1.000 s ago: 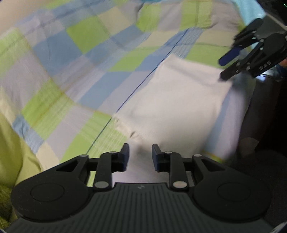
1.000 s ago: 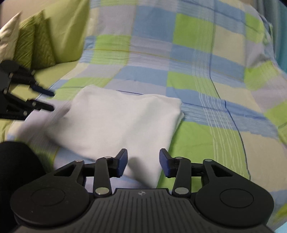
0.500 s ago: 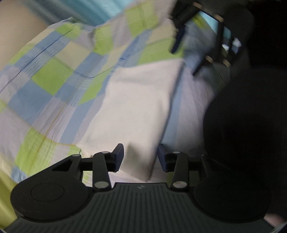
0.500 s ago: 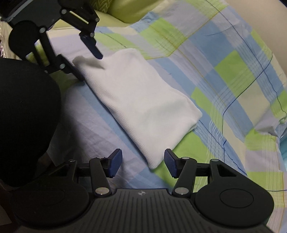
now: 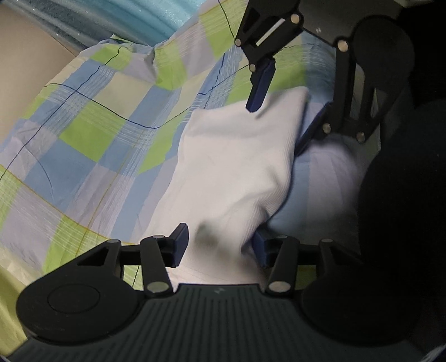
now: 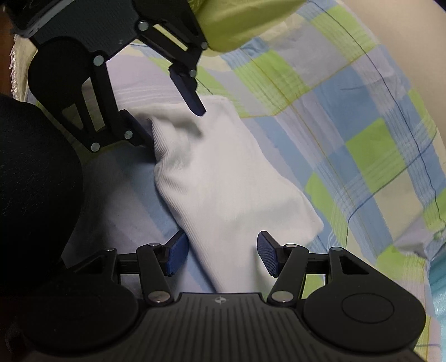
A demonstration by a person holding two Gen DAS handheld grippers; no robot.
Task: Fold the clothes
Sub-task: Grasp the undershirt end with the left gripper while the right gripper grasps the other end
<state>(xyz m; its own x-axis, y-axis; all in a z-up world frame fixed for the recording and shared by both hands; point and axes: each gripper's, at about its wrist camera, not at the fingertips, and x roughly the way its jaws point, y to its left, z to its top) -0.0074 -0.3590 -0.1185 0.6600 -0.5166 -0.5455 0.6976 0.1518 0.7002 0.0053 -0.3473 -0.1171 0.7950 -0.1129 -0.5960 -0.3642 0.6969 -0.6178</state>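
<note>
Surface: checked bedsheet (image 5: 92, 131) in blue, lime green and pale lilac, creased, covering a bed; a lime green pillow (image 6: 239, 25) lies at the far edge in the right wrist view.
Garment: folded white ribbed cloth (image 5: 234, 167) lying flat on the sheet as a long rectangle, near the bed's edge.
Left gripper (image 5: 220, 246): fingers spread apart, straddling one short end of the white cloth; the fabric bulges up between the blue pads, and the image is blurred there, so contact is unclear.
Right gripper (image 6: 220, 254): fingers spread wide at the opposite short end, one pad on each side of the cloth, not closed on it.
Person: a dark-clad shape (image 6: 33, 183) beside the bed edge, between the two grippers.
</note>
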